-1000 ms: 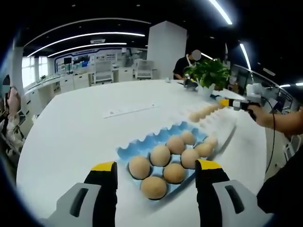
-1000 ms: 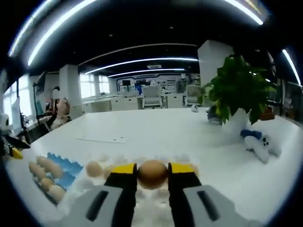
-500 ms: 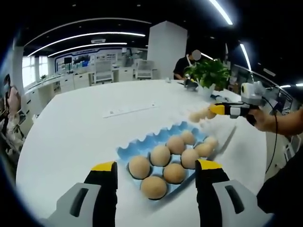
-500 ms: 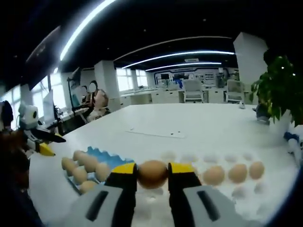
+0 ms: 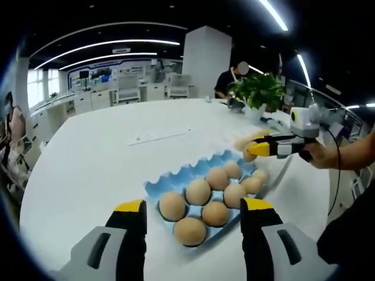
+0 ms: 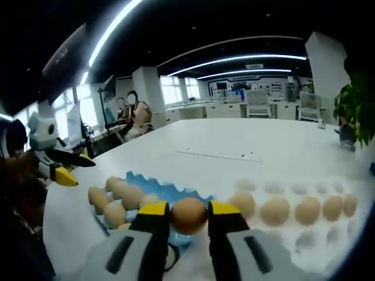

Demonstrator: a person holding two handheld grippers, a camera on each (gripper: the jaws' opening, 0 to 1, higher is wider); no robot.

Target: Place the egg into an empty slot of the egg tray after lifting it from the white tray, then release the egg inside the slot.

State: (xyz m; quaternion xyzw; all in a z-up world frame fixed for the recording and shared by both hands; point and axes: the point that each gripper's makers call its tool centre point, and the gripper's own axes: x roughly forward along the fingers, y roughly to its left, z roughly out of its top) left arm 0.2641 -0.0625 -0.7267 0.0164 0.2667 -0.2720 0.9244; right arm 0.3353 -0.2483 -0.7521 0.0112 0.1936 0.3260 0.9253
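With the egg (image 6: pixel 188 215) clenched between the right gripper (image 6: pixel 188 218) fingers above the blue egg tray (image 6: pixel 153 188), best to line up over a bare slot, lower gently, then part fingers; left gripper (image 5: pixel 192 213) fingers released, idle.

White bench (image 5: pixel 88 170) carries a blue egg tray (image 5: pixel 193 175), a white tray (image 6: pixel 304 234) just beside it, a flat paper-like strip (image 5: pixel 159 136) farther back (blurred, uncertain), and a potted plant (image 5: pixel 258 93) near the far edge.
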